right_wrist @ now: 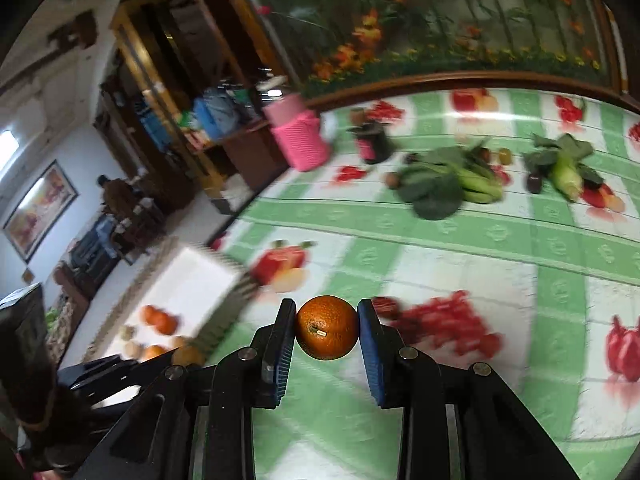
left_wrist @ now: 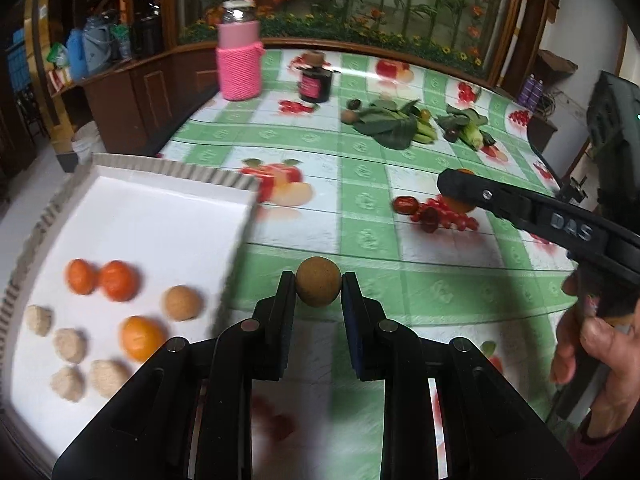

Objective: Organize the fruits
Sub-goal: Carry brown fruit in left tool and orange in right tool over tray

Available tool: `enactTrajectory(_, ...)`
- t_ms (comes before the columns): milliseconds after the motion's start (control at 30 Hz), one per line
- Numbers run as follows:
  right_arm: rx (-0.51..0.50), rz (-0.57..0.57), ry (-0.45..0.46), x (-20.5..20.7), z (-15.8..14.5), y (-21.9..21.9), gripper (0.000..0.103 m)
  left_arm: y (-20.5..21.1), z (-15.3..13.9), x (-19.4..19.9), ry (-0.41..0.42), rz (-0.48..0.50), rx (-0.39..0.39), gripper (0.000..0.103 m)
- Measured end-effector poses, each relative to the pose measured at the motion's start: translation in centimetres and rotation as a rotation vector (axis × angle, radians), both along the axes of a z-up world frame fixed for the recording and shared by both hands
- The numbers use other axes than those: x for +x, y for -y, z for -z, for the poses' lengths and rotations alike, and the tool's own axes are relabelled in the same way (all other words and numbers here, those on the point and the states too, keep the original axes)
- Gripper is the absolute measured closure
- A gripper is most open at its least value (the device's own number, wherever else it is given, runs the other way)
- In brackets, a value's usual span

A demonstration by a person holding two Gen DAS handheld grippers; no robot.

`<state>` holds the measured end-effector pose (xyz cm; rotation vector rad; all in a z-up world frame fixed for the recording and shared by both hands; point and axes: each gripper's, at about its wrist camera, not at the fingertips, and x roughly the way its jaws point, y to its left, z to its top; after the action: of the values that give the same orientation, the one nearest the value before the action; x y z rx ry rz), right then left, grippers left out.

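My left gripper [left_wrist: 318, 285] is shut on a round brown fruit [left_wrist: 318, 286], held just right of the white tray [left_wrist: 160, 216]. The tray holds oranges [left_wrist: 118, 280], another brown fruit [left_wrist: 182, 303] and several pale lumpy fruits [left_wrist: 69, 344]. My right gripper [right_wrist: 327, 328] is shut on an orange [right_wrist: 327, 328] above the tablecloth; it shows in the left wrist view [left_wrist: 460, 184] at right. A red date [left_wrist: 405, 204] lies by the printed cherries. The tray also shows in the right wrist view [right_wrist: 192, 280] at left.
A pink knit-sleeved jar [left_wrist: 239, 64] and a dark jar [left_wrist: 315, 80] stand at the back of the green checked table [left_wrist: 360, 240]. Leafy greens [left_wrist: 390, 124], corn [left_wrist: 472, 136] and small fruits lie at the far right. The table's left edge drops off beside the tray.
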<state>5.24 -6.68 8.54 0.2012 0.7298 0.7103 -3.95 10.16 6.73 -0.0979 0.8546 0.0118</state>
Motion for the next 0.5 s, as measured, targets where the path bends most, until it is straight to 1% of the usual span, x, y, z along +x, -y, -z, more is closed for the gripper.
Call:
enactTrajectory(100, 0.007, -0.067, 0.018, -1.6, -0.6, -2.7, 0.073, -1.8, -0.6, -1.6, 0.019, -0.036, 0.039, 0.081)
enactTrajectory(200, 0.003, -0.131, 0.032, -3.0, -0.9, -5.5, 0.073, -4.0, -0.9, -3.2, 0.03, -0.078, 0.06, 0.081)
enactTrajectory(333, -0.012, -0.202, 0.041, -4.2, -1.2, -9.2, 0.073, -7.0, -0.8, -5.3, 0.026, -0.136, 0.058, 0.081)
enactTrajectory(500, -0.029, -0.258, 0.048, -5.1, -1.2, -12.9, 0.073, -10.7, -0.3, -7.8, 0.01, -0.2, 0.038, 0.081)
